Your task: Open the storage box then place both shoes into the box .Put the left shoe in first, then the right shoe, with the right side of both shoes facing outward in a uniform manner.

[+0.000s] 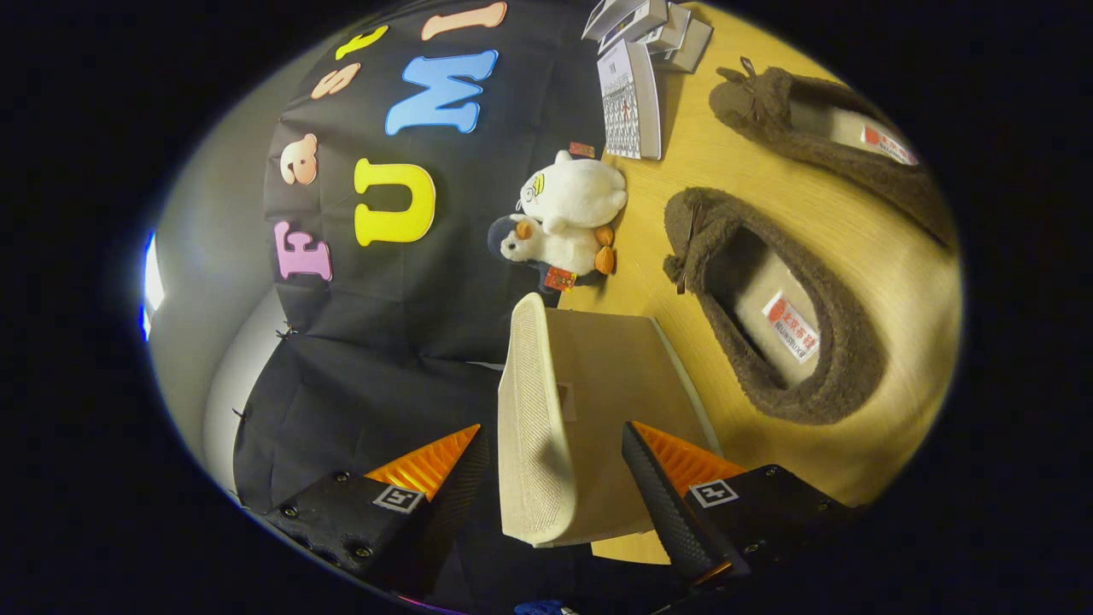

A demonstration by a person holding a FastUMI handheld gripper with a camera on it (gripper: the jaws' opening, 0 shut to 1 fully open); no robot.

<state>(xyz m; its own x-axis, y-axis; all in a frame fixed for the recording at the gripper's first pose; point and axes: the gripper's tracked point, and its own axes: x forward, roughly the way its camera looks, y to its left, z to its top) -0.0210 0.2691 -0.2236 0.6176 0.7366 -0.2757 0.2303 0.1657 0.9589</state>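
Far shoe's (832, 141) heel cut off

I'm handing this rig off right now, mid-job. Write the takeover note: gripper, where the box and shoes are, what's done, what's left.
Gripper: open, fingers either side of the storage box's lid; they don't look to be pressing on it.
Storage box: on the wooden table, just ahead of the fingers, lid raised on edge between them. Cannot tell how far it is open.
Shoes: both brown fuzzy slippers still on the table past the box, the near shoe beside it, the far shoe beyond.
Done: nothing finished; box opening in hand.
Left: open the box fully, left shoe in first, then right, right sides facing outward.
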